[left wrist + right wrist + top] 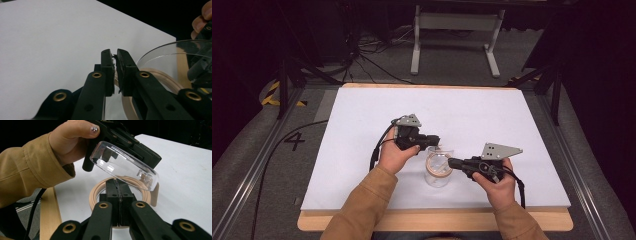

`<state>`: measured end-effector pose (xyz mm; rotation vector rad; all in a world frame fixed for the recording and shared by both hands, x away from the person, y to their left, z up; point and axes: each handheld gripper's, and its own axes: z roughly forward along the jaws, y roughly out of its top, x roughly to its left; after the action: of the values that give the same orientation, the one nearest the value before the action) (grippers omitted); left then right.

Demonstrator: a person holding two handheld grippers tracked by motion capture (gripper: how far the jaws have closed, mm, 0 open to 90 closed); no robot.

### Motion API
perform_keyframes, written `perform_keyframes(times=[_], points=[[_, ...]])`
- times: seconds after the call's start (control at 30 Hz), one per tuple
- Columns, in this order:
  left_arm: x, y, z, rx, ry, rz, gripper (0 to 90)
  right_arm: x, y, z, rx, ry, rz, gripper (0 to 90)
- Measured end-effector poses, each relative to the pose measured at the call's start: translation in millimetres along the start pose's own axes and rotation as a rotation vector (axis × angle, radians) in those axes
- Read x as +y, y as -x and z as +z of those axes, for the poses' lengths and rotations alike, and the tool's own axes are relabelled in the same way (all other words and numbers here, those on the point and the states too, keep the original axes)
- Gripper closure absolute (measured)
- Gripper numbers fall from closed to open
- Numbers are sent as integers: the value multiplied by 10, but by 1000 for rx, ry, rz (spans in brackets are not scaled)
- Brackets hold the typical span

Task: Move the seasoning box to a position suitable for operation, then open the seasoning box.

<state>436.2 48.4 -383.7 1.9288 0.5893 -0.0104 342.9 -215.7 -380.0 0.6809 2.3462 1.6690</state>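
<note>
Near edge: the wooden lip of the tabletop shows bare along the front, with both tan sleeves crossing it from 6 o'clock.
Right gripper: the right gripper comes in from 4 o'clock, pointing toward 9; in its own view its jaws are pressed together on the near rim of the clear cup, pinching the thin wall.
Clear cup: the cup stands a little front of centre, between the two hands; a tan roll of tape lies inside it at the bottom, also seen as a ring behind the right jaws.
Left gripper: the left gripper reaches from 9 o'clock and its jaws are nearly closed over the cup's far rim; whether they touch the plastic, I cannot tell.
Open room: white surface lies free at 12, 9 and 3 o'clock, out to every edge.
Far edge: beyond the back edge, grey floor with cables and a white stand.
</note>
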Motion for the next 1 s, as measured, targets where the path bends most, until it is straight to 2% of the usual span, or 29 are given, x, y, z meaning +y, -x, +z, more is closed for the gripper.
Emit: perform_keyframes(times=[0.17, 0.23, 0.33, 0.4, 0.47, 0.5, 0.63, 0.77, 0.9, 1.0], points=[[55, 20, -118, 31, -7, 5, 811, 0, 4, -16, -1, 4, 0, 900], [101, 44, -208, 73, -42, 2, 795, 0, 5, -17, -5, 4, 0, 900], [166, 93, -335, 90, -77, 7, 765, 1, 6, -20, -9, 3, -8, 900], [199, 111, -417, 104, -113, 25, 746, -1, 10, -23, -9, 0, -11, 900], [201, 126, -449, 112, -113, 23, 738, 5, 15, -27, -12, -3, -15, 900], [204, 133, -516, 121, -138, 28, 734, 13, 18, -30, -11, -2, -15, 900], [186, 132, -602, 129, -138, 29, 722, 30, 30, -36, -13, -6, -28, 900], [121, 135, -710, 144, -151, 12, 710, 75, 50, -24, -20, -17, -52, 900], [56, 135, -821, 160, -149, -12, 703, 120, 82, -6, -10, -13, -60, 900], [5, 140, -889, 182, -161, -15, 707, 151, 118, -2, -4, -8, -62, 900]])
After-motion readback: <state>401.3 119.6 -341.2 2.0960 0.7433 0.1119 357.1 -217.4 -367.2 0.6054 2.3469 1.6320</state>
